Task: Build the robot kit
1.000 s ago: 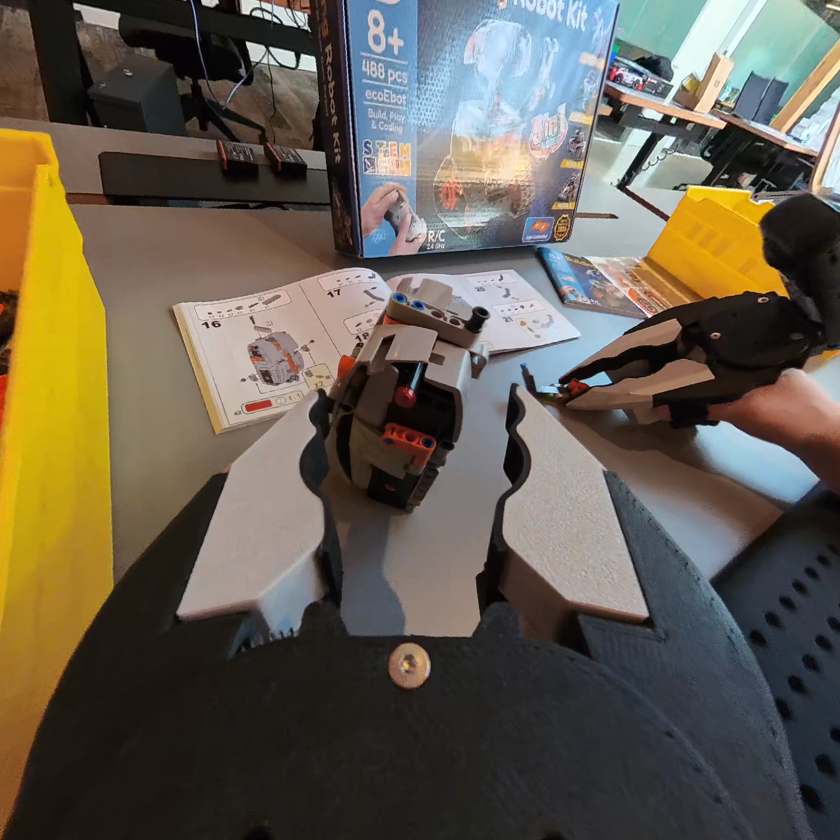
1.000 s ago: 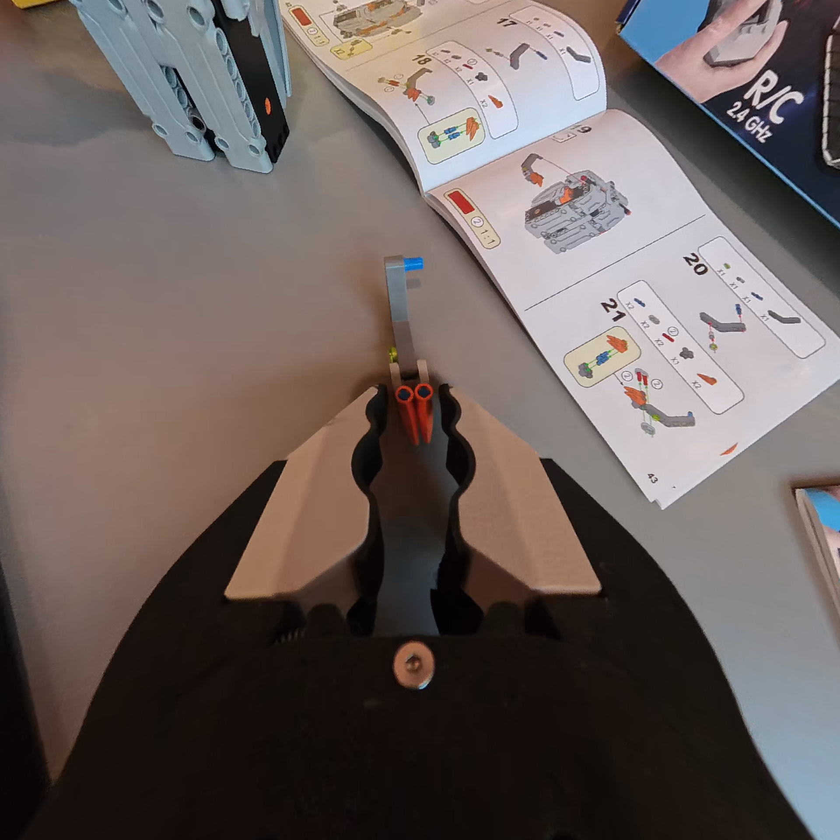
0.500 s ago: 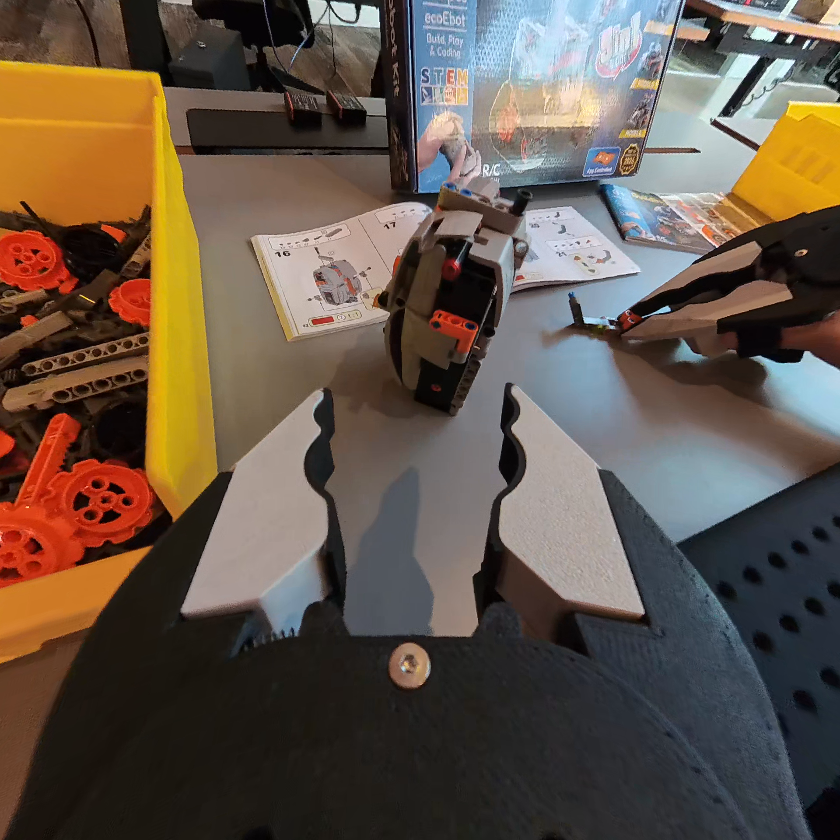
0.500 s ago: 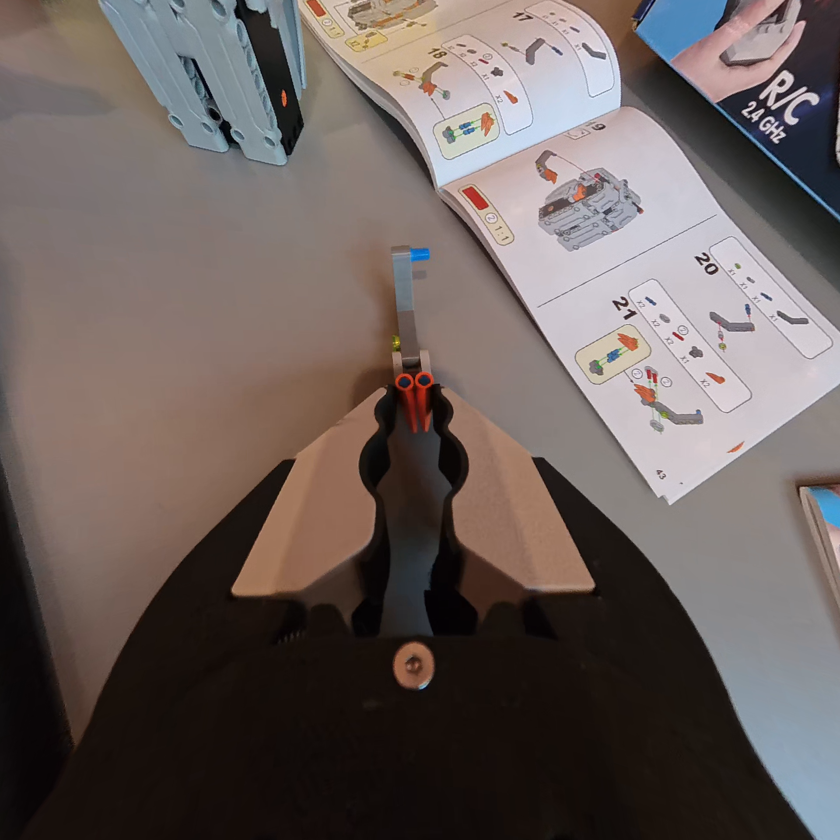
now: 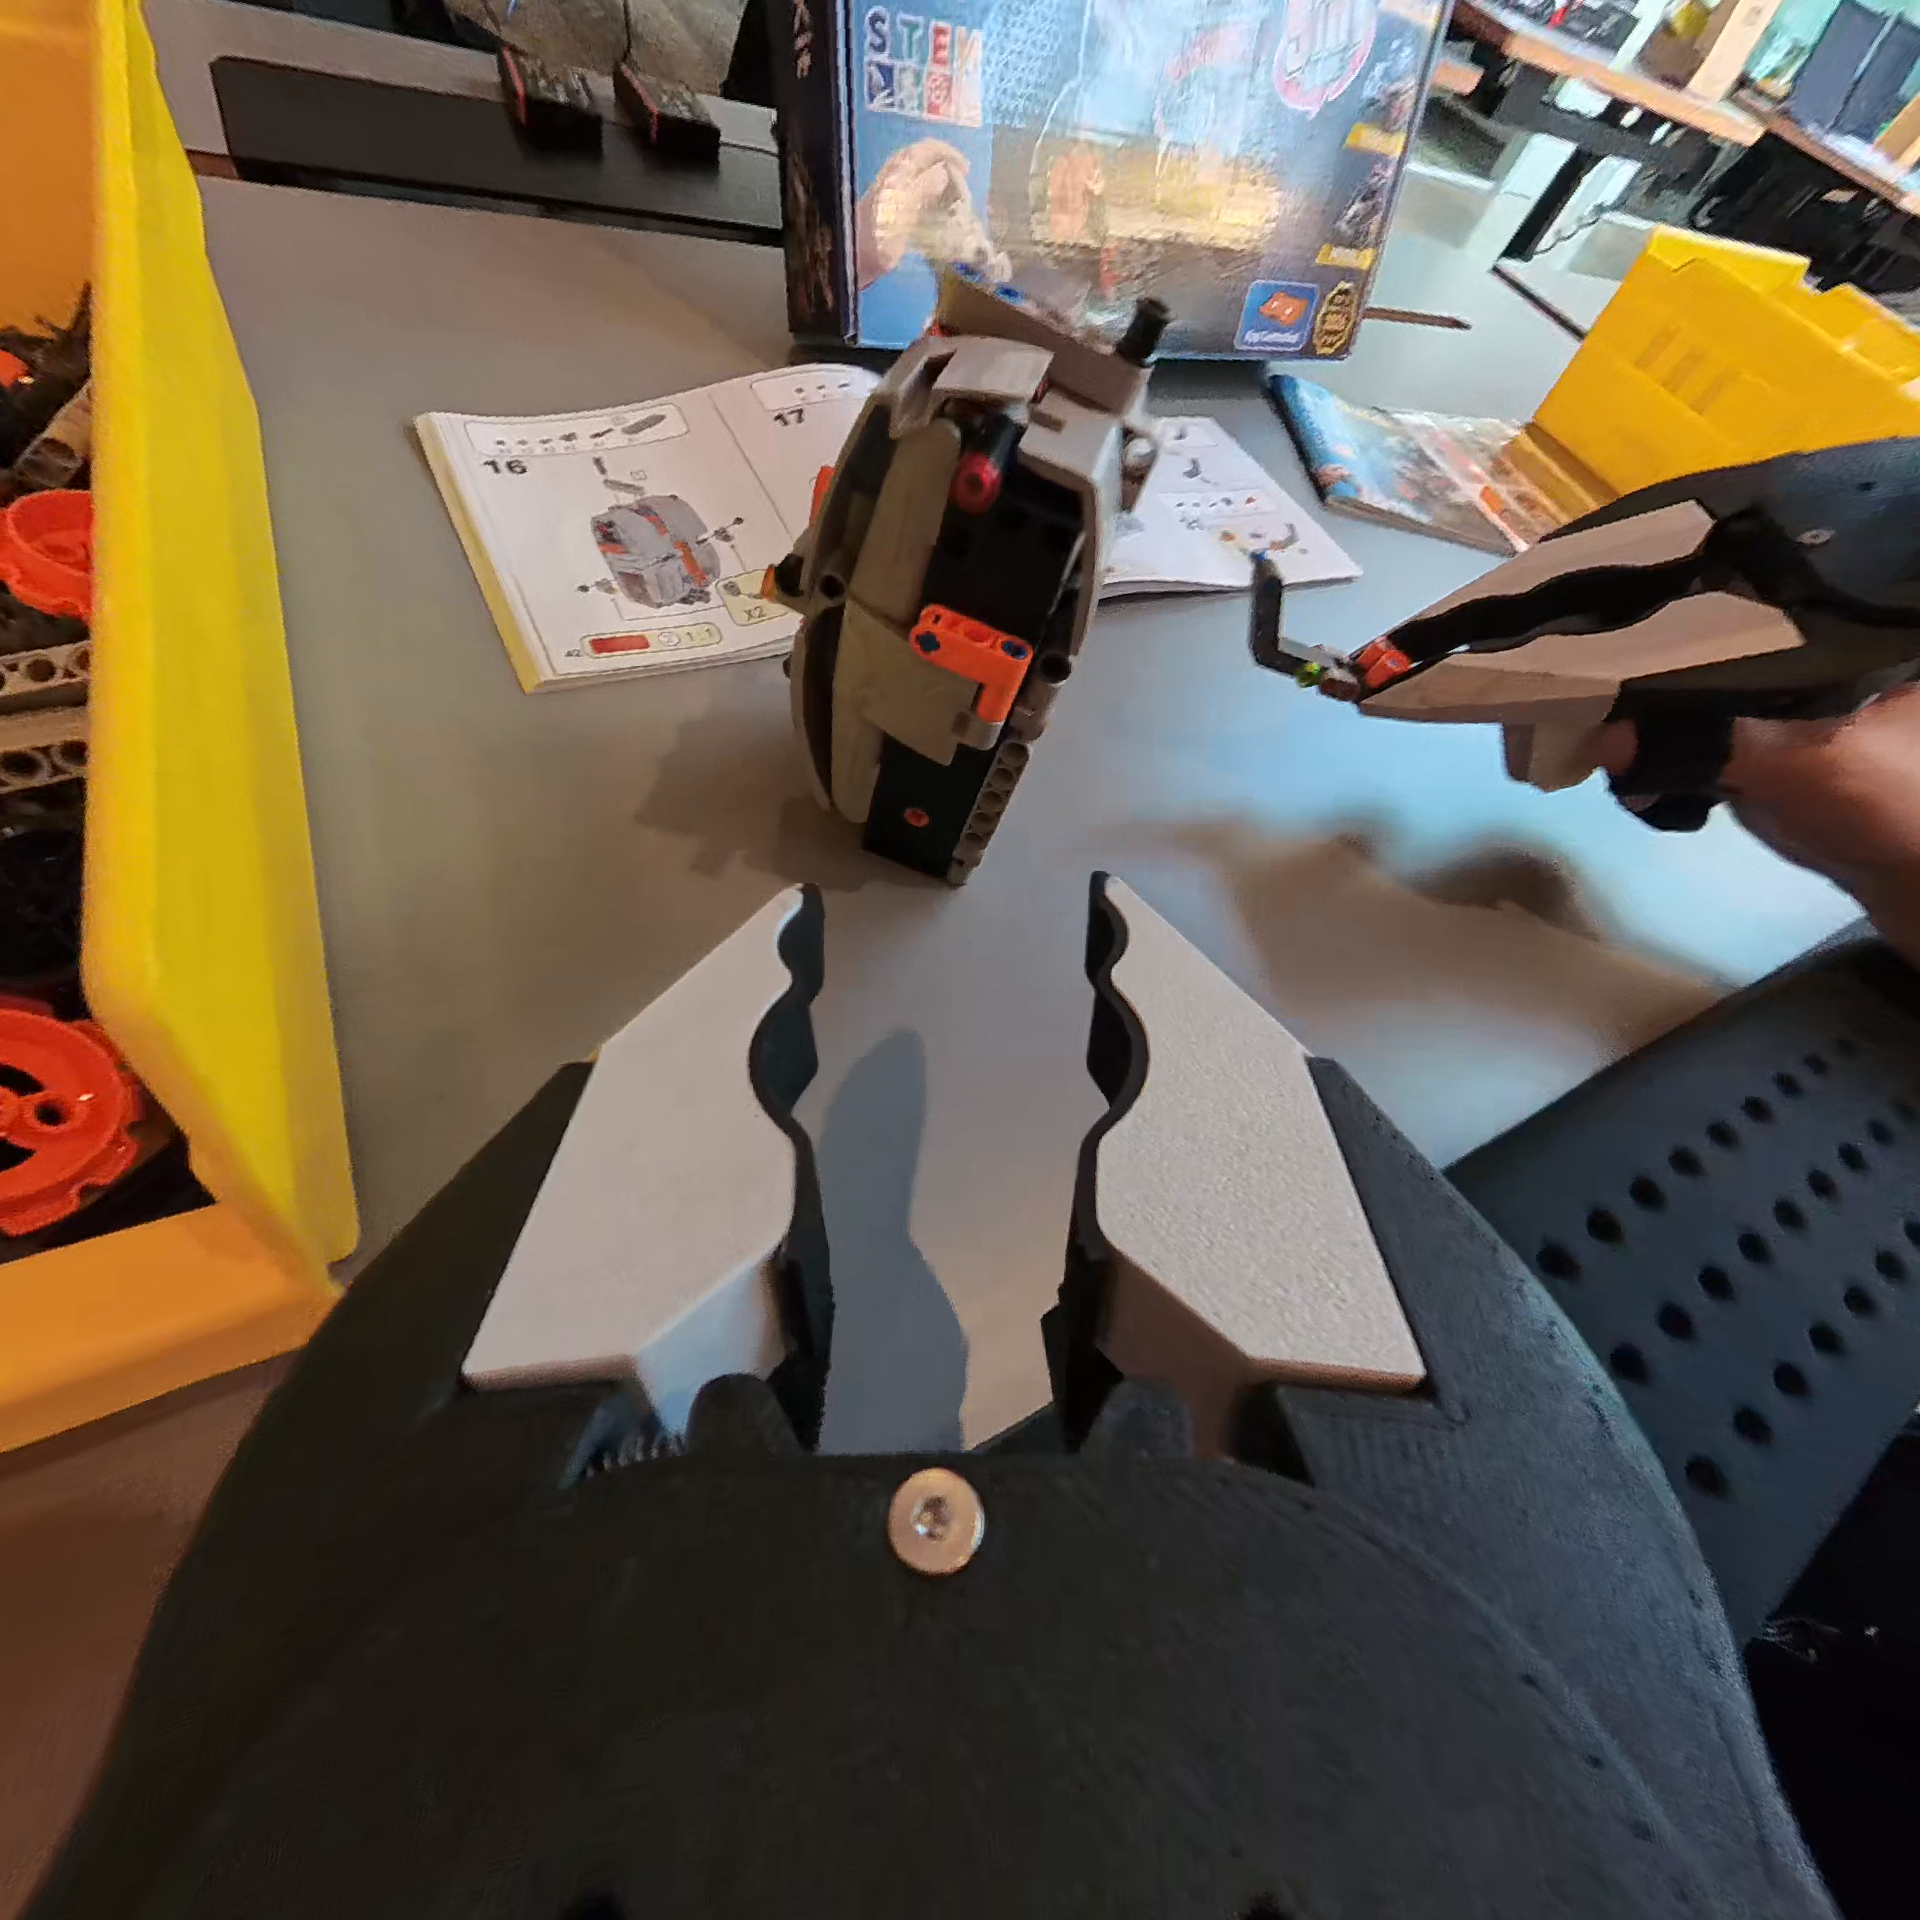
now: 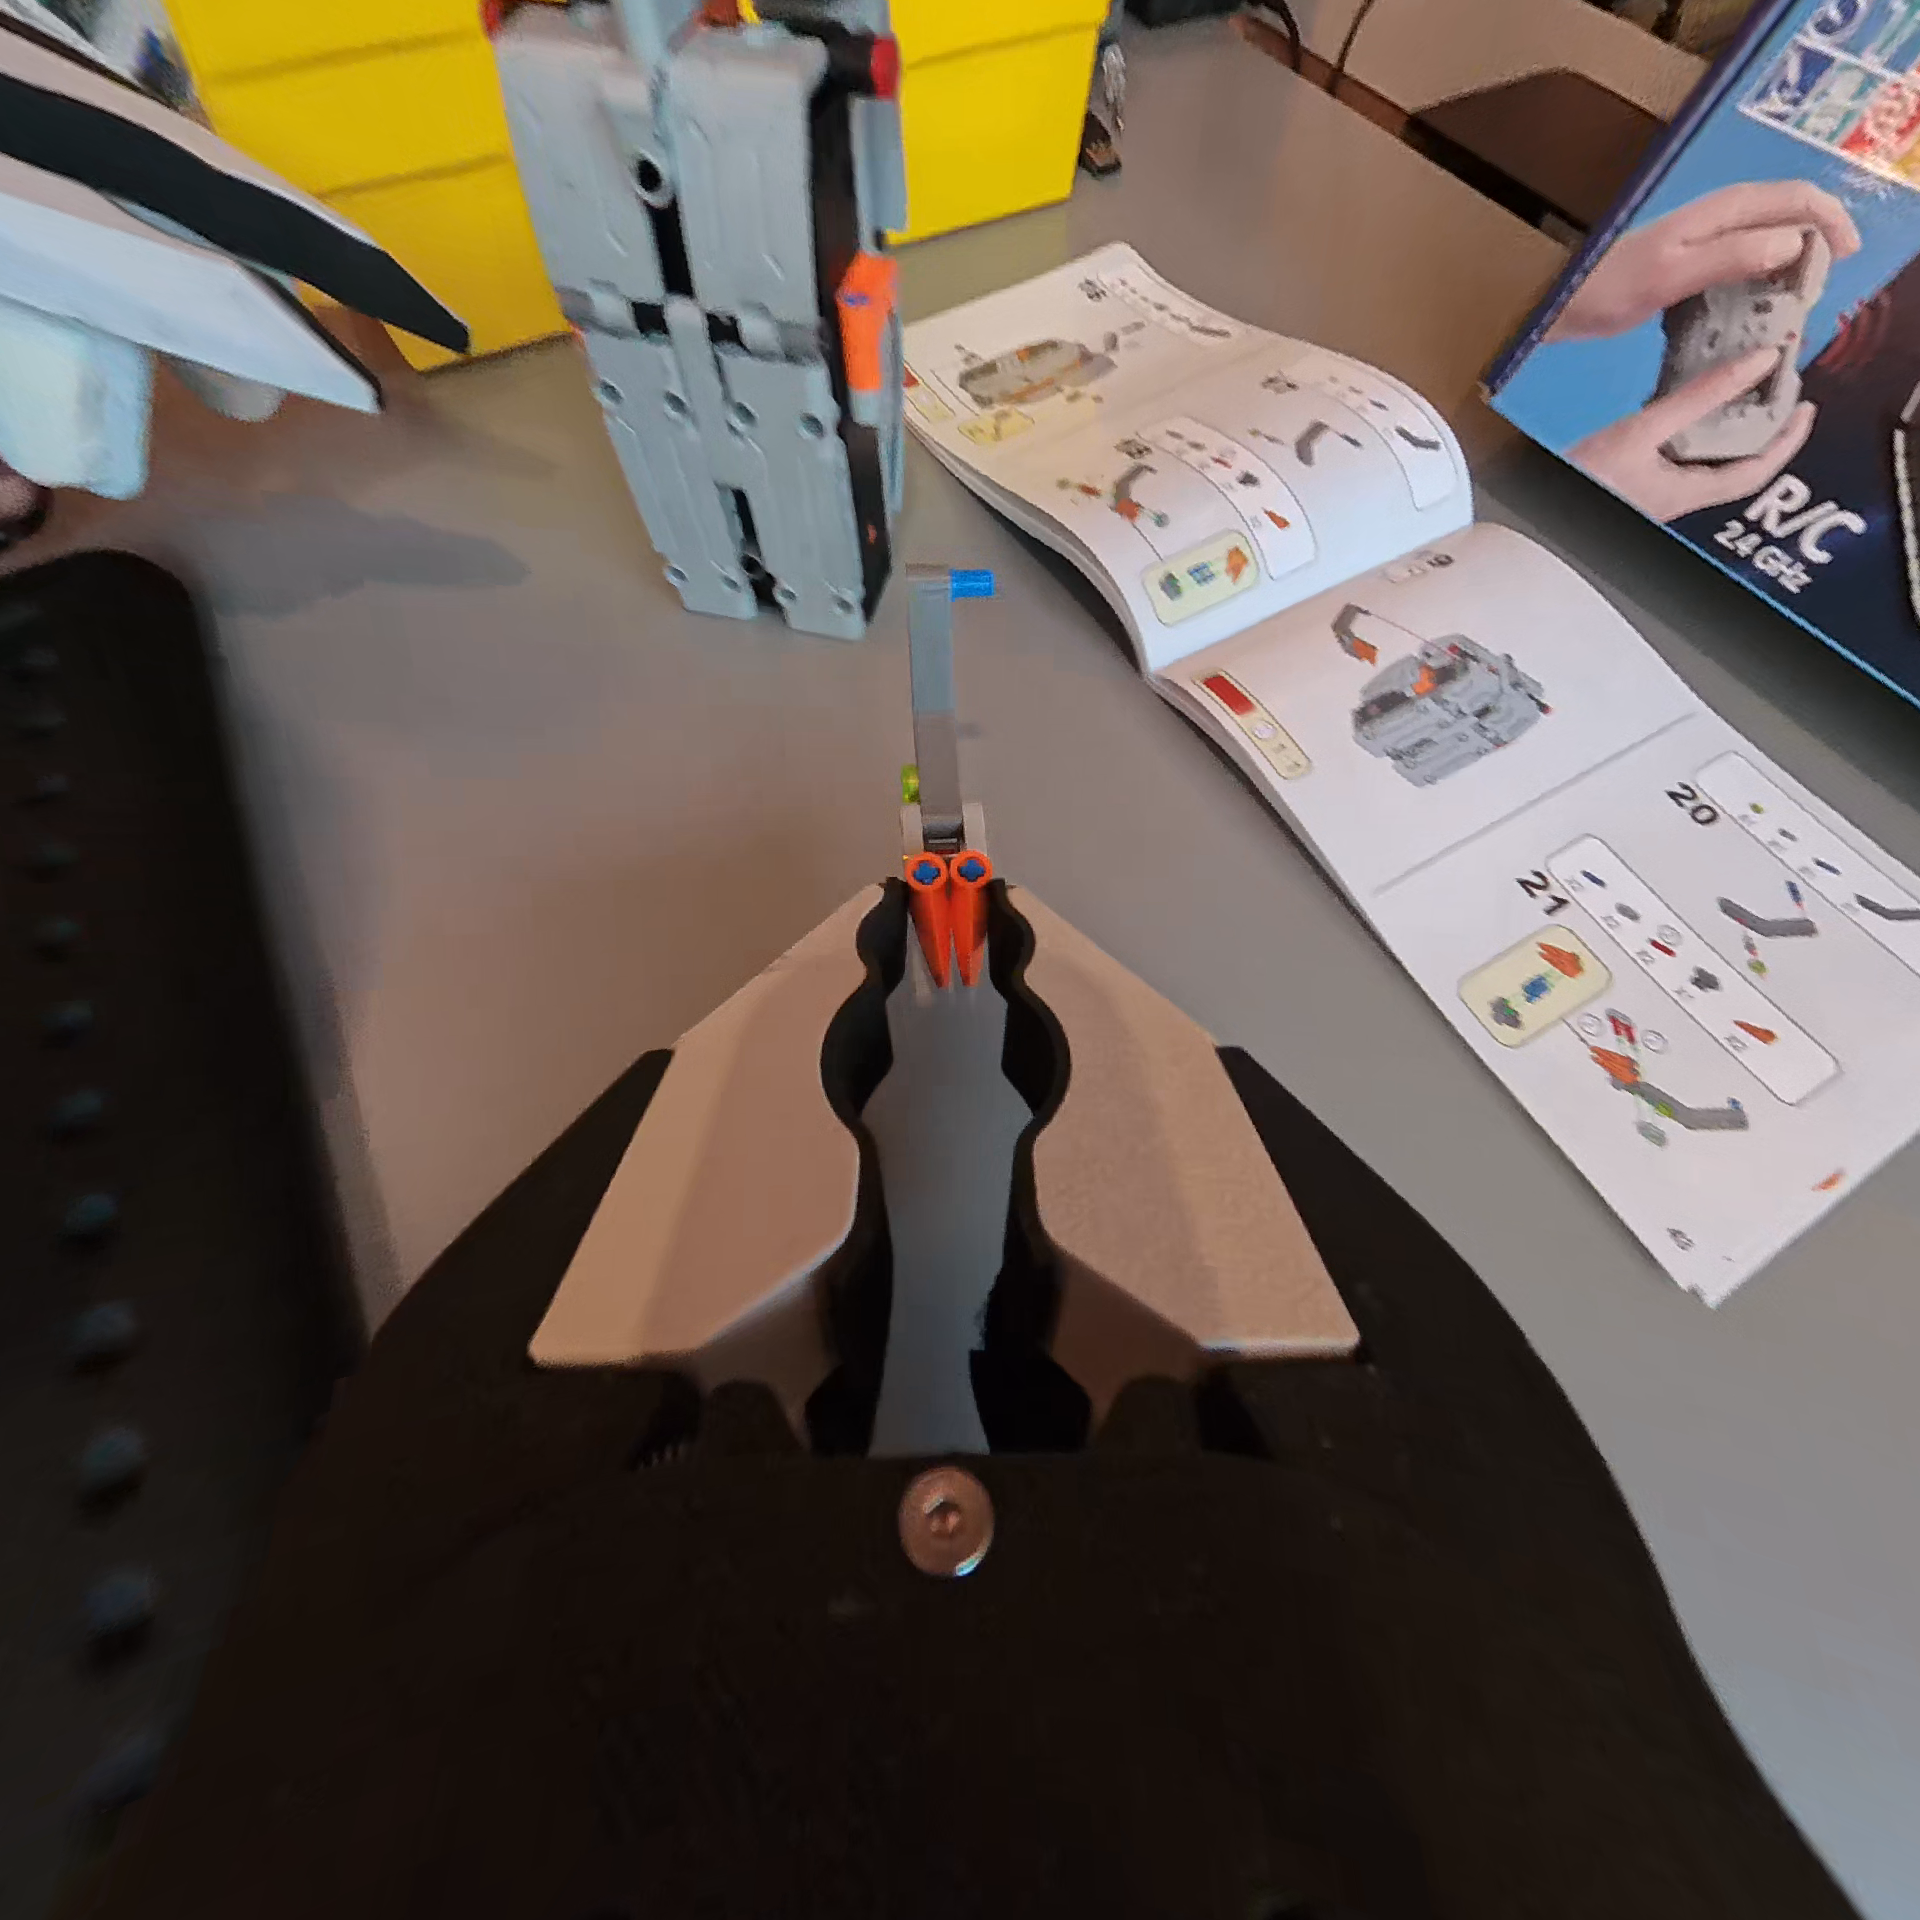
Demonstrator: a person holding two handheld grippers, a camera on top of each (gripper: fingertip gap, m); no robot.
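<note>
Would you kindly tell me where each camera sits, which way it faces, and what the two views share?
Left wrist view: on the left gripper, jaws open and empty, facing the model, with a yellow bin to its left.
Right wrist view: on the right gripper, jaws shut on a small arm piece, facing down at the table.
Shared: the model, booklet, box, and each other's gripper.

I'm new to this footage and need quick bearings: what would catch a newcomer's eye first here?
Probably the grey, black and orange brick model standing upright mid-table, just beyond the open, empty left gripper. Next, the right gripper is shut on a small arm piece with orange cones and a blue pin, held near the model's base. An open instruction booklet lies right of it, and a yellow bin of orange and black parts sits at the left.
</note>
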